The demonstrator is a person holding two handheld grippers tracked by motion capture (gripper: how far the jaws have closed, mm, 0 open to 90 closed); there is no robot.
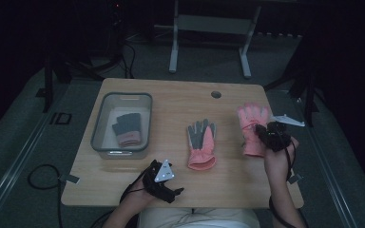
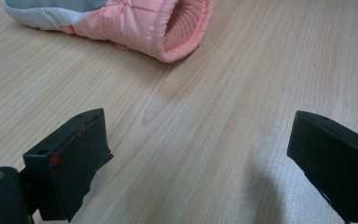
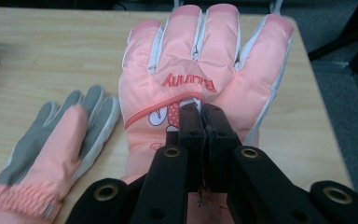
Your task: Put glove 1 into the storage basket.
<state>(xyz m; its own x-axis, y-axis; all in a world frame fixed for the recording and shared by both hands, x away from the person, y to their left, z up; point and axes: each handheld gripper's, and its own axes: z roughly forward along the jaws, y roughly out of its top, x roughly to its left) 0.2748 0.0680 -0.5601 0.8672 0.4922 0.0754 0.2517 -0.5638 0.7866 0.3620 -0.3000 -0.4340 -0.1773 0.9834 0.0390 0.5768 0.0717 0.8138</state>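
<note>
Pink glove [image 3: 200,70] with the red word "Bunny" on its back lies flat at the right side of the counter [image 1: 171,90], fingers pointing away from the person. The right gripper [image 3: 204,122] sits on the back of this glove, and its two black jaws are pressed together with a fold of the pink fabric pinched between them. In the high view the same glove [image 1: 252,124] is near the right edge of the counter, and the right gripper [image 1: 262,131] covers its lower part.

A second pink glove [image 1: 201,145], with a grey palm facing up, lies in the middle of the counter, apart from the first one. The right gripper view shows it [image 3: 51,149] at the left.

The left gripper [image 1: 167,186] rests near the front edge of the counter, below the second glove. In the left gripper view its jaws stand wide apart with only bare wood between them, and the cuff of the second glove [image 2: 168,28] is a little ahead.

A clear plastic bin [image 1: 100,123] stands at the left side of the counter and holds a dark grey glove [image 1: 127,127] with a pink cuff.
</note>
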